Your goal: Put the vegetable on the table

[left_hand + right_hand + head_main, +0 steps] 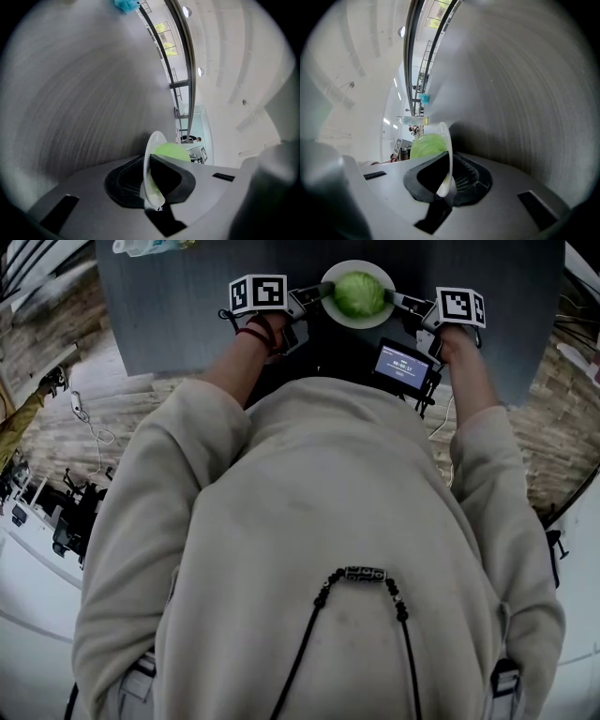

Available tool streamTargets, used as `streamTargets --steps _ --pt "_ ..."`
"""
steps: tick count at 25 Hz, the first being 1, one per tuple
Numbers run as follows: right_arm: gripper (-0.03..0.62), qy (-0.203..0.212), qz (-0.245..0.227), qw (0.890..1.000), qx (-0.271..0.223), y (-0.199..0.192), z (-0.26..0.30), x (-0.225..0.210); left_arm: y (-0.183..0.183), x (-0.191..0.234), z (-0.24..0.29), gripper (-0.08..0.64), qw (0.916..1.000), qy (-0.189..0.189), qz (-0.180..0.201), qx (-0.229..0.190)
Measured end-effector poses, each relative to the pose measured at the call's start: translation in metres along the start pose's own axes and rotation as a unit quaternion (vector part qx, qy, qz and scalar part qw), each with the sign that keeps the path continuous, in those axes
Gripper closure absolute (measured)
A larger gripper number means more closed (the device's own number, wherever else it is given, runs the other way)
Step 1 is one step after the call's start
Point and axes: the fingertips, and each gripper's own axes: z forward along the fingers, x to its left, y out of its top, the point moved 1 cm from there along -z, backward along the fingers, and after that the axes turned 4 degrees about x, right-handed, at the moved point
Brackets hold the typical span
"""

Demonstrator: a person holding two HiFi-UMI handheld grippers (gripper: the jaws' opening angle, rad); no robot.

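A green cabbage (360, 293) lies on a white plate (330, 279) over the near edge of the dark grey table (169, 315). My left gripper (321, 294) is shut on the plate's left rim, and my right gripper (392, 296) is shut on its right rim. In the left gripper view the plate (151, 159) stands edge-on between the jaws with the cabbage (171, 151) behind it. The right gripper view shows the plate (446, 154) clamped the same way, the cabbage (427, 145) bulging to its left. Whether the plate touches the table I cannot tell.
A teal and white bundle (150, 247) lies at the table's far left edge. A small lit screen (403, 364) hangs at the person's chest just below the plate. Stone-patterned floor (84, 427) lies on both sides of the table.
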Motion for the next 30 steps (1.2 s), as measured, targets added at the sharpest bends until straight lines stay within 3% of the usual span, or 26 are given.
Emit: streamTargets --steps 9,18,24,30 --pt "0.565 -0.047 -0.022 0.999 0.000 0.0031 0.0039 0.0014 0.0031 -0.0037 -0.0034 0.523 0.9967 0.060 0.046 0.030" --pt "0.560 -0.060 -0.029 0.998 -0.001 0.0053 0.0031 -0.0023 0.0032 -0.0019 -0.0016 0.508 0.9945 0.073 0.064 0.039" --pt "0.551 -0.083 -0.034 0.996 -0.004 0.0073 0.0021 -0.0031 0.0035 -0.0024 -0.0031 0.506 0.9904 0.086 0.085 0.067" --pt "0.540 -0.088 -0.015 0.996 -0.016 0.0076 -0.0022 -0.0075 0.0032 -0.0039 -0.0057 0.451 0.9907 0.072 0.079 0.084"
